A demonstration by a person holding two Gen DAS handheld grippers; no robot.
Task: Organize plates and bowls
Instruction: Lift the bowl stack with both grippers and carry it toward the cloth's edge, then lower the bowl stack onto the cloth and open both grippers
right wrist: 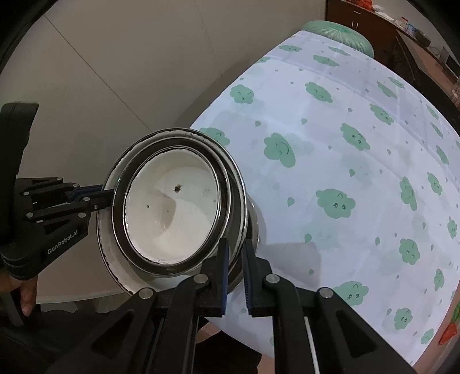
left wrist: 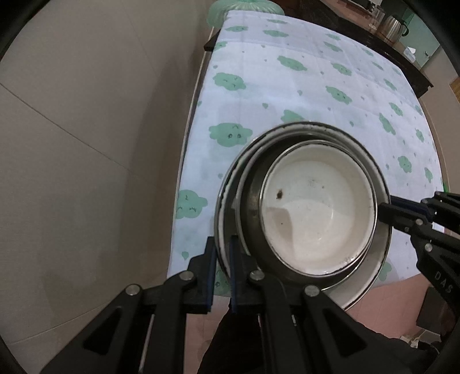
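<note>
Nested steel bowls (left wrist: 313, 207), lower centre: rigid, slick, weighty. Left gripper (left wrist: 222, 253), right gripper (right wrist: 235, 256) both clamped on outer rim, opposite edges.

stack of nested bowls (left wrist: 304, 213) held over near edge of table (left wrist: 287, 86), partly past it above floor (left wrist: 382, 302). smallest bowl (left wrist: 316, 213) in middle, sitting in wider bowl, that one in widest outer bowl (left wrist: 227, 184). left gripper (left wrist: 222, 244) clamped on outer rim at stack's left side; right gripper (left wrist: 382, 208) gripping rim at opposite, right side. wall (left wrist: 86, 143) left of table. kettle (left wrist: 392, 27) on counter behind table's far end. round stool (right wrist: 336, 31) beyond far edge.
</note>
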